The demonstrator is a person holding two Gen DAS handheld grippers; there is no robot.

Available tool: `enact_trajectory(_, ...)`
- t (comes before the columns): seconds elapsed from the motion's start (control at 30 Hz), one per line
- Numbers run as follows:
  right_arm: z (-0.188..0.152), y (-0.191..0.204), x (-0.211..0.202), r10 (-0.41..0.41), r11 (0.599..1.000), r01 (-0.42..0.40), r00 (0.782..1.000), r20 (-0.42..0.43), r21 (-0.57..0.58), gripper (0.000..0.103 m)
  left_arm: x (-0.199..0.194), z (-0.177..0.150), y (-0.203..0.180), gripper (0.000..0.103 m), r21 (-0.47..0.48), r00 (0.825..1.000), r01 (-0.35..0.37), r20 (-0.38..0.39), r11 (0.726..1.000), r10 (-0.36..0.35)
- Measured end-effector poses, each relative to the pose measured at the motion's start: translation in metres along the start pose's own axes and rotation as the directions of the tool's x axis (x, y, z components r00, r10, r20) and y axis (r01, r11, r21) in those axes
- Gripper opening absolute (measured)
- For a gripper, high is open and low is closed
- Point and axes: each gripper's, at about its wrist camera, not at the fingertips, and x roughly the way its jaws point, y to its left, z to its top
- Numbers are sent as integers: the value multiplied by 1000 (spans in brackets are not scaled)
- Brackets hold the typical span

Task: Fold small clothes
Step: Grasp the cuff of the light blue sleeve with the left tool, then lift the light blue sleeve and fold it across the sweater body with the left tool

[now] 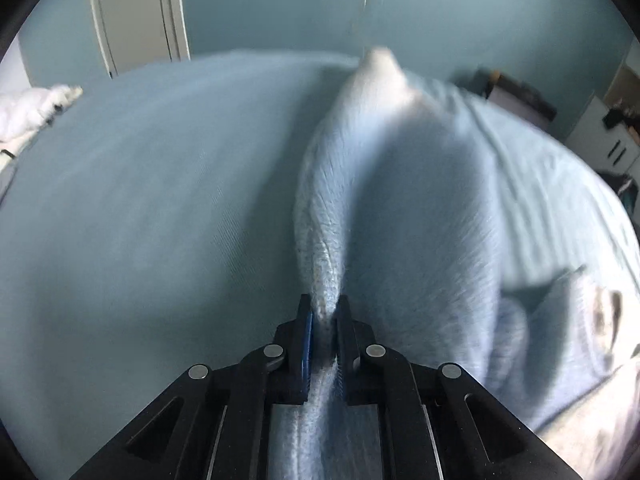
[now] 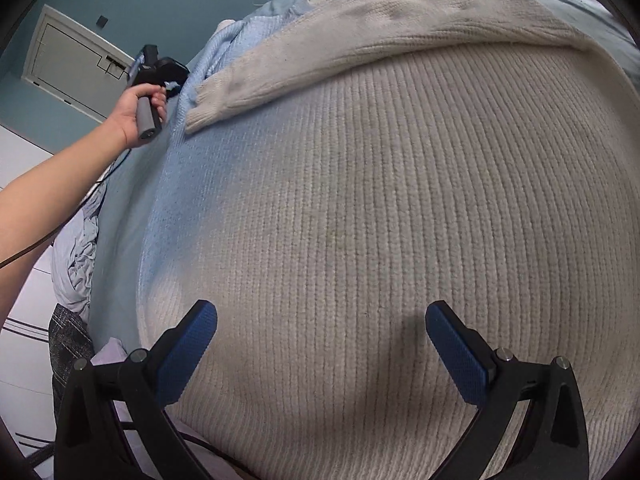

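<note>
L gripper (image 1: pixel 325 316) pinching blue knit (image 1: pixel 400 208), R gripper (image 2: pixel 320 344) jaws spread over cream sweater (image 2: pixel 380 200) (no containers).

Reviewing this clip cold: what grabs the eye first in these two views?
The cream ribbed sweater fills the right wrist view, spread over the blue bedding, one sleeve folded across its top. The right gripper hangs open above it. In the left wrist view, the left gripper is shut on a ridge of the knit.
</note>
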Motion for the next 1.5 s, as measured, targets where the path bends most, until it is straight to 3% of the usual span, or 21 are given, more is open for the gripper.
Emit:
enact_trajectory(0.13, -2, 6, -10, 1, 1000, 0, 1000, 24, -19, 102, -62, 2, 16, 9, -38, 991, 86, 102, 996, -82)
enact_trajectory(0.27, -9, 7, -23, 14, 1000, -13, 999, 48, -13, 102, -96, -13, 19, 9, 43, 996, 32, 87, 999, -36)
enact_trajectory(0.33, -11, 6, -27, 18, 1000, -17, 998, 55, -11, 102, -115, -23, 20, 9, 24, 990, 66, 124, 998, -68)
enact_trajectory(0.5, -9, 7, -31, 15, 1000, -14, 998, 62, -7, 102, -191, -83, 43, 9, -66, 974, 38, 226, 997, -22)
enact_trajectory(0.57, -8, 6, -31, 20, 1000, -19, 998, 58, -2, 102, -210, -108, 50, 10, -61, 979, 57, 201, 996, -43)
enact_trajectory(0.63, -8, 3, -29, 31, 999, -32, 999, 38, 8, 102, -226, -138, 54, 12, -62, 984, 121, 142, 991, -111)
enact_trajectory(0.7, -9, 3, -27, 45, 999, -45, 999, 29, 20, 102, -241, -166, 66, 28, -90, 965, 248, 107, 965, -239)
enact_trajectory(0.77, -10, 3, -30, 47, 999, -48, 998, 33, 19, 102, -250, -176, 82, 100, -142, 957, 281, 120, 949, -265)
enact_trajectory(0.83, -11, 6, -32, 40, 999, -40, 999, 37, 5, 102, -256, -173, 103, 103, -217, 960, 230, 209, 949, -185)
enact_trajectory(0.93, -11, 12, -29, 25, 1000, -24, 999, 34, -14, 102, -239, -144, 119, 103, -179, 963, 178, 236, 968, -134)
enact_trajectory(1.03, -10, 18, -22, 6, 1000, -6, 1000, 26, -25, 102, -188, -100, 124, 103, -98, 977, 8, 215, 995, 14)
enact_trajectory(1.17, -8, 17, -10, -9, 1000, 9, 1000, -3, -20, 102, -125, -60, 137, 103, -31, 969, -178, 168, 984, 181)
enact_trajectory(1.3, -7, 18, -1, -20, 999, 19, 999, -31, -37, 102, -76, -34, 129, 103, -43, 993, -84, 80, 996, 88)
enact_trajectory(1.4, -7, 15, 5, -26, 999, 23, 998, -59, -45, 102, -39, -23, 118, 103, -62, 988, -150, 11, 987, 151)
enact_trajectory(1.5, -7, 10, 10, -22, 999, 20, 997, -78, -32, 102, 0, -18, 115, 98, -121, 986, -134, -118, 984, 119)
